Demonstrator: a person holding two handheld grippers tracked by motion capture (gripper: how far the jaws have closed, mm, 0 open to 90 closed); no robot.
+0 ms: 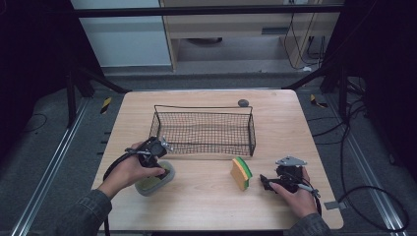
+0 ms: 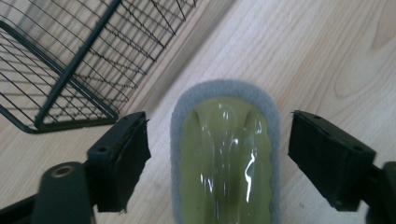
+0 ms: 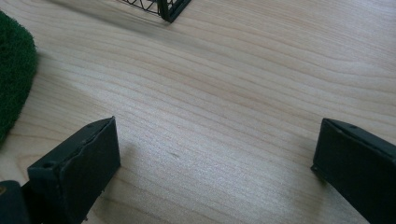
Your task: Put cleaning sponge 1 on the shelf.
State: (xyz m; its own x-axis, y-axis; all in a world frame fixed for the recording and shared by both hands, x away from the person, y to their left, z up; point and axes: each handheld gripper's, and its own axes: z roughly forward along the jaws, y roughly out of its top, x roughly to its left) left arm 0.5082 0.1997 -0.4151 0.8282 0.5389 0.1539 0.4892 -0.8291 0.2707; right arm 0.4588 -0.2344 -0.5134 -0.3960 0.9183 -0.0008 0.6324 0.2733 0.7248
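Scrubber (image 2: 224, 154) between the jaws of the left gripper (image 2: 219, 154), not yet pinched.
It lies on the table (image 1: 206, 196) beside the wire basket (image 1: 204, 129); its glossy top may slip if the jaws close off-centre. Right gripper (image 3: 217, 163) stands wide, holding nothing, near the sponge (image 1: 241, 173).

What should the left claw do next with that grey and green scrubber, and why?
Probably close a little more. The left claw has its jaws on either side of the grey and green scrubber, with gaps showing on both sides, so nothing grips it yet. Squeezing until the pads touch would let the hand lift it, likely toward the wire basket just beside it.
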